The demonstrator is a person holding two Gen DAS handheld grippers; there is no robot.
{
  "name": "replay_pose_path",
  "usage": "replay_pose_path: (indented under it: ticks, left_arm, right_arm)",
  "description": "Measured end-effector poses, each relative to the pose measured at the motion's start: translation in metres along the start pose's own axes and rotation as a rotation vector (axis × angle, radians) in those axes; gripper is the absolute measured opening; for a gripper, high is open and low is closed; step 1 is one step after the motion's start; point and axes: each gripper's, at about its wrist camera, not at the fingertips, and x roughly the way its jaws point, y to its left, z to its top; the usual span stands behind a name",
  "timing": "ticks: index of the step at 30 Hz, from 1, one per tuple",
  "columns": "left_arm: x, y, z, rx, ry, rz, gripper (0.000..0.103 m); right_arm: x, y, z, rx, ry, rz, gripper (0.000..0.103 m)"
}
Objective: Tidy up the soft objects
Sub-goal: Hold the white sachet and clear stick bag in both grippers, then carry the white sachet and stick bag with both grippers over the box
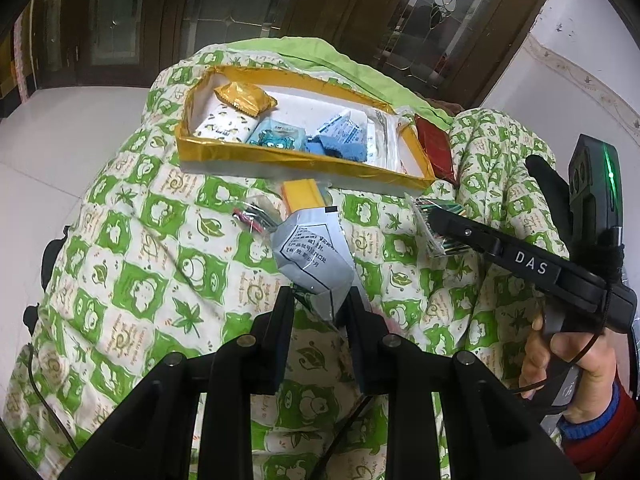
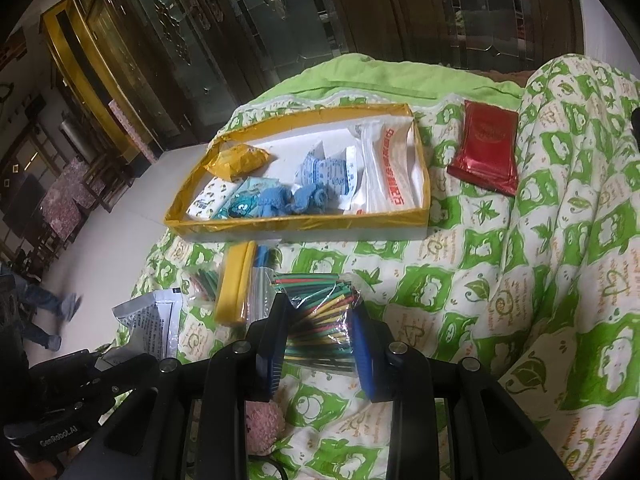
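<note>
The left hand-held gripper [image 1: 320, 300] is clamped on a crumpled silver foil packet with black print [image 1: 310, 254], lifted over the green-and-white leaf-patterned quilt [image 1: 140, 260]. Past it, at the quilt's far edge, sits a shallow white tray with gold-taped rim [image 1: 304, 158] holding small pouches. The right hand-held gripper [image 2: 318, 320] is clamped on a clear plastic bag of coloured sticks [image 2: 320, 320]. A flat dark red foil packet [image 2: 486, 148] lies just right of the tray.
</note>
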Motion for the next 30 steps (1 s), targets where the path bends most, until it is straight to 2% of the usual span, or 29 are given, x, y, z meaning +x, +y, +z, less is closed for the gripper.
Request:
replay_pose_path:
  ticks: [17,30]
  left_arm:
    - [0.008,0.002,0.021,0.023,0.003,-0.005,0.025]
    - [0.015,0.008,0.050,0.029,-0.004,-0.009,0.025]
  right_arm:
    - [0.004,0.004,0.034,-0.019,0.008,0.014,0.032]
    - [0.017,0.008,0.064,-0.042,0.000,0.015,0.032]
